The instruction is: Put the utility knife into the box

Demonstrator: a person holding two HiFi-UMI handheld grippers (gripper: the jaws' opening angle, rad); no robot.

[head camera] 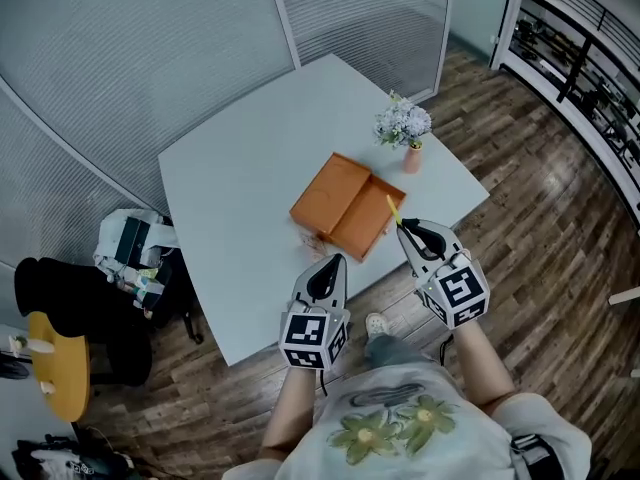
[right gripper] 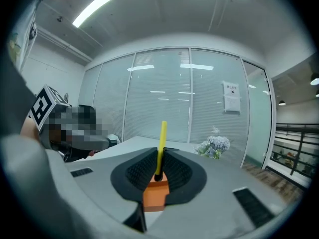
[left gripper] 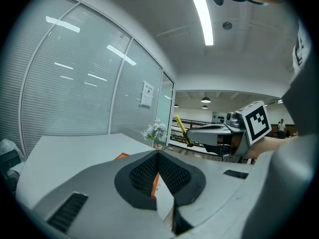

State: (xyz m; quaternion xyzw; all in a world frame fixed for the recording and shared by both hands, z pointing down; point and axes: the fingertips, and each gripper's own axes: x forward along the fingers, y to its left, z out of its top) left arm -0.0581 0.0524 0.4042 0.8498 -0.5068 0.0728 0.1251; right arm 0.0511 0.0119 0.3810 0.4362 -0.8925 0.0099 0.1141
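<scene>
here, nearest the person, the left gripper [head camera: 328, 268] is closed on nothing, while the right gripper [head camera: 408, 230], the nearer one to the target, pinches the yellow utility knife [head camera: 392, 209] by its end, its long axis pointing forward toward the open orange box [head camera: 345, 206] just ahead and slightly left on the table [head camera: 240, 158].

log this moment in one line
left gripper: shut, empty | right gripper: shut on utility knife | box: on table, knife outside

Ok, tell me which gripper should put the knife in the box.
Right: the right gripper grips the utility knife right by the orange box; the left gripper is shut, empty.
</scene>
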